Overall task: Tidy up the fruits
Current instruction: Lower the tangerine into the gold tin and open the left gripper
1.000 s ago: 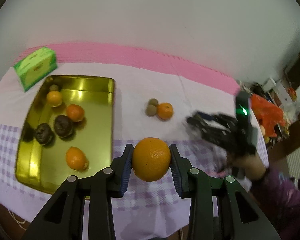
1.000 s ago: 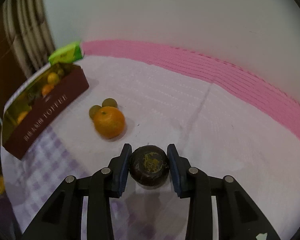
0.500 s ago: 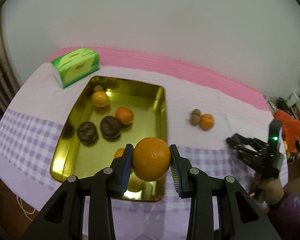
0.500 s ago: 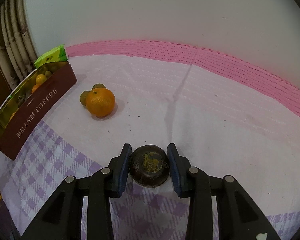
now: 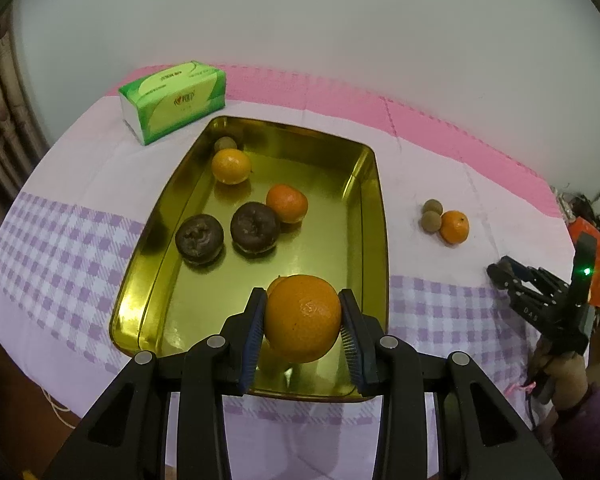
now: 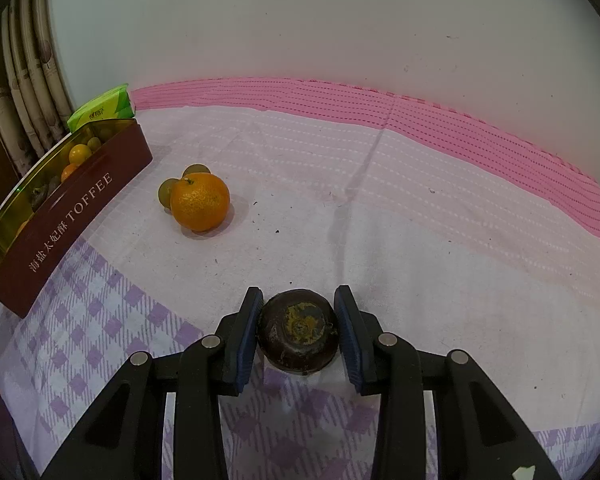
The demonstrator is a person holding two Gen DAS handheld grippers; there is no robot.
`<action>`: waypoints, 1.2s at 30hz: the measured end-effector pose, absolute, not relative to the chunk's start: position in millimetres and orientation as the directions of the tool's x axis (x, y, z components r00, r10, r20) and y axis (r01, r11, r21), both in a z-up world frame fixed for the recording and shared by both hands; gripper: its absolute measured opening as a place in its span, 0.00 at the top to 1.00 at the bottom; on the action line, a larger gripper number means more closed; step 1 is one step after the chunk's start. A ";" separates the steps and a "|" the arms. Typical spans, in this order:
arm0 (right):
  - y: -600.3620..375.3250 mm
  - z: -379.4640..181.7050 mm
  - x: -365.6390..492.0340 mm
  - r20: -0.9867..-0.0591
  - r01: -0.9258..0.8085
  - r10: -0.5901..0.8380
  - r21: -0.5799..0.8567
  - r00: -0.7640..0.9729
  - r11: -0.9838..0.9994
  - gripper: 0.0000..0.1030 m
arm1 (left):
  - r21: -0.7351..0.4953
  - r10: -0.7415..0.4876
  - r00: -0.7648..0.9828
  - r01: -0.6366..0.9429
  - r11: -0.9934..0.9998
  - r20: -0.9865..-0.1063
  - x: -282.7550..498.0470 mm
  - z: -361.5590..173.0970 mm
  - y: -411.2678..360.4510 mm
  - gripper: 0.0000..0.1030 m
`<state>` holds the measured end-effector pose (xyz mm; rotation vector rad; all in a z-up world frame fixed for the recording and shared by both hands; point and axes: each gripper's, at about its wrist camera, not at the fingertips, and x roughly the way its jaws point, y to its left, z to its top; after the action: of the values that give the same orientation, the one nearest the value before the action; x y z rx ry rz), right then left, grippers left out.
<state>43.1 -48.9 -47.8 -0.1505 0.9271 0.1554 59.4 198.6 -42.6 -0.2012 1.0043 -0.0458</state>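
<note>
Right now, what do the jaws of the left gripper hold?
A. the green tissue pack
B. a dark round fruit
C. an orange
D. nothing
C: in the left wrist view the left gripper has its jaws closed on an orange, above the near end of the gold tray.

On the dark red outer wall of the tin (image 6: 80, 216) we read "TOFFEE", with a row of Chinese characters just before it. Behind the tin, the green tissue pack's (image 5: 172, 100) print is too small for us to read.
</note>
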 end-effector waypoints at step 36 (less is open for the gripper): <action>-49.4 -47.1 42.9 -0.803 -0.196 0.076 -0.051 0.590 0.979 0.66 | -0.148 -0.024 0.507 -0.205 0.968 -0.861 69.3 -61.0 269.7 0.64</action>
<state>42.9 -49.4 -47.1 -0.1399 0.9264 0.1591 69.3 269.7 -61.0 -0.2430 1.0356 0.1101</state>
